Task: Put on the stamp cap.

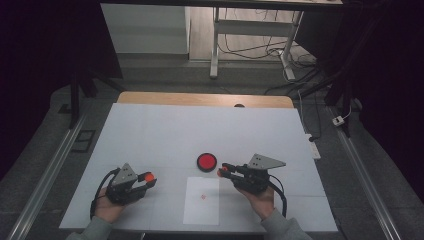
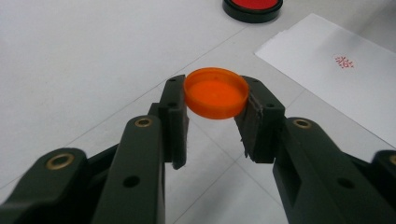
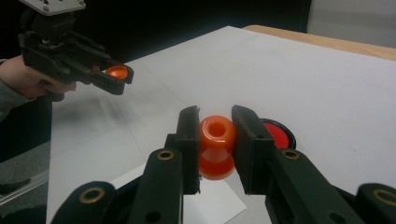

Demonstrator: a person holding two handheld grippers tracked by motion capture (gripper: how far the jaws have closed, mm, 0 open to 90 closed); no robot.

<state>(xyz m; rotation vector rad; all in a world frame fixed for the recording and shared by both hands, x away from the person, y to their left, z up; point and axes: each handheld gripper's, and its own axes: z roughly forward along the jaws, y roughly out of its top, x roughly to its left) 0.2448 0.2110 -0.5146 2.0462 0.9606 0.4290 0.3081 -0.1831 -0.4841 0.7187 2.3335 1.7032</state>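
My left gripper (image 2: 215,100) is shut on an orange round cap (image 2: 215,92), held hollow side up just above the white table. From above, that cap (image 1: 148,176) sits at the left gripper (image 1: 149,180) tip, near the front left. My right gripper (image 3: 215,135) is shut on an orange spool-shaped stamp (image 3: 216,145), gripped at its narrow waist. In the high view the right gripper (image 1: 223,170) holds the stamp (image 1: 221,172) beside a red ink pad (image 1: 206,162). A white paper sheet (image 1: 201,201) with a small red stamp mark (image 1: 203,196) lies between the hands.
The white table top (image 1: 165,130) stretches away behind the ink pad, with a wooden edge (image 1: 205,98) at the far side. A desk frame and cables (image 1: 280,50) stand on the floor beyond. A person's hands hold both grippers near the front edge.
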